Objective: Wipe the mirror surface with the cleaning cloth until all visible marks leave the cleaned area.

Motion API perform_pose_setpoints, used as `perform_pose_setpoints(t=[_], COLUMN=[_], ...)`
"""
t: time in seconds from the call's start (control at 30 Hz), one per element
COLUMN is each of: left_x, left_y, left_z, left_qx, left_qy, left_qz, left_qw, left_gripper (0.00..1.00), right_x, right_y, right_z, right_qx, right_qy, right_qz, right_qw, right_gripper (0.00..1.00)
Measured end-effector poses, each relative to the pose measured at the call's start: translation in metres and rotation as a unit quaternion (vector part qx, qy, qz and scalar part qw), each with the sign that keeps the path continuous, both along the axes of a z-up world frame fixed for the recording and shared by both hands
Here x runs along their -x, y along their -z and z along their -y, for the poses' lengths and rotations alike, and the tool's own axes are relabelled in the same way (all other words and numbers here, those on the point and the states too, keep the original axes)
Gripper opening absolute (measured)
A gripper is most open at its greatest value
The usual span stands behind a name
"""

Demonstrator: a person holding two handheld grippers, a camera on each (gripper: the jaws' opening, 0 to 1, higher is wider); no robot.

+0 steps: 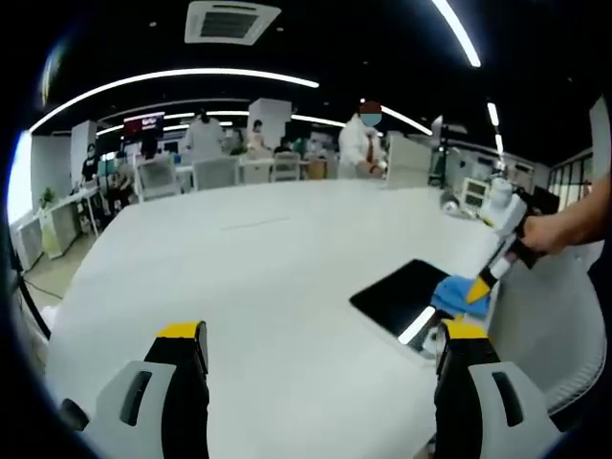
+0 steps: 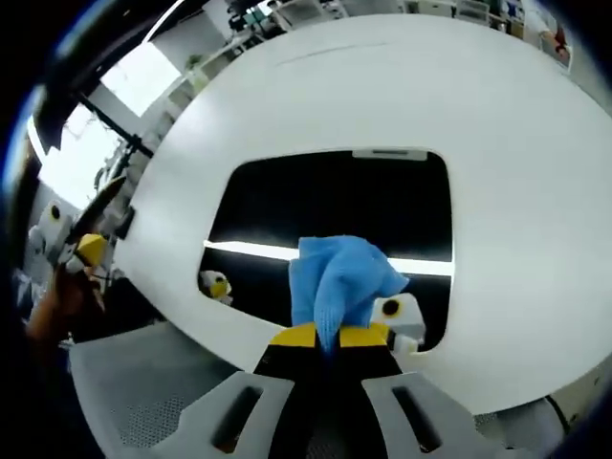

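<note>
One cloth (image 2: 337,282), one mirror (image 2: 335,215), two tools. The right tool (image 2: 330,337) has its jaws pressed together, pinching the blue cloth, which rests on the mirror's near edge directly ahead of the jaws. The left tool (image 1: 320,349) stands spread and holds nothing (mirror off to its right). The mirror lies flat on the white table (image 1: 258,277). Beyond the table stand chairs (image 1: 215,172) and several people.

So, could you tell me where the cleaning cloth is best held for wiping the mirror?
As now: the right gripper pinches the bunched top of the blue cleaning cloth from above, leaving its loose end on the flat mirror.
</note>
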State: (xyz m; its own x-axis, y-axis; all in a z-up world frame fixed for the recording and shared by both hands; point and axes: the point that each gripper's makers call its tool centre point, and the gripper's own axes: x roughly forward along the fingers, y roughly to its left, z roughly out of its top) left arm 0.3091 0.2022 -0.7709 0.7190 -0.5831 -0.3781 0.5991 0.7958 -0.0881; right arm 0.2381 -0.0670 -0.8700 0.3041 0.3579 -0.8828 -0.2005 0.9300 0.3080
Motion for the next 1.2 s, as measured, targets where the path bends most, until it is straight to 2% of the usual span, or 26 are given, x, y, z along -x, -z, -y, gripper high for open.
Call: perform_pose_setpoints(t=[0.27,0.5,0.73,1.03,1.17,1.2], left_x=[-0.001,-0.002,0.0,-0.001,0.002,0.003], left_y=[-0.003,-0.009,-0.006,-0.008,-0.006,-0.006], left_z=[0.002,0.002,0.003,0.002,0.011,0.013], left_qx=[0.0,0.021,0.027,0.042,0.044,0.042], left_qy=[0.003,-0.002,-0.002,-0.01,0.002,0.006], left_qz=[0.004,0.007,0.0,-0.004,-0.013,-0.006], left_qw=[1.0,0.9998,0.9996,0.9991,0.9989,0.9991], left_gripper=[0.99,1.0,1.0,1.0,1.0,1.0], right_x=[-0.001,-0.001,0.0,-0.001,0.0,0.0], right_y=[0.0,0.0,0.001,0.001,0.001,0.001], right_z=[0.001,0.001,0.001,0.019,0.027,0.029], right_qx=[-0.003,-0.006,-0.009,-0.004,-0.001,0.001], right_qy=[-0.004,-0.004,-0.001,0.009,0.012,0.011], right_qz=[-0.008,-0.009,-0.017,-0.022,-0.023,-0.023], right_qw=[1.0,0.9999,0.9998,0.9997,0.9997,0.9997], right_gripper=[0.0,0.0,0.0,0.0,0.0,0.0])
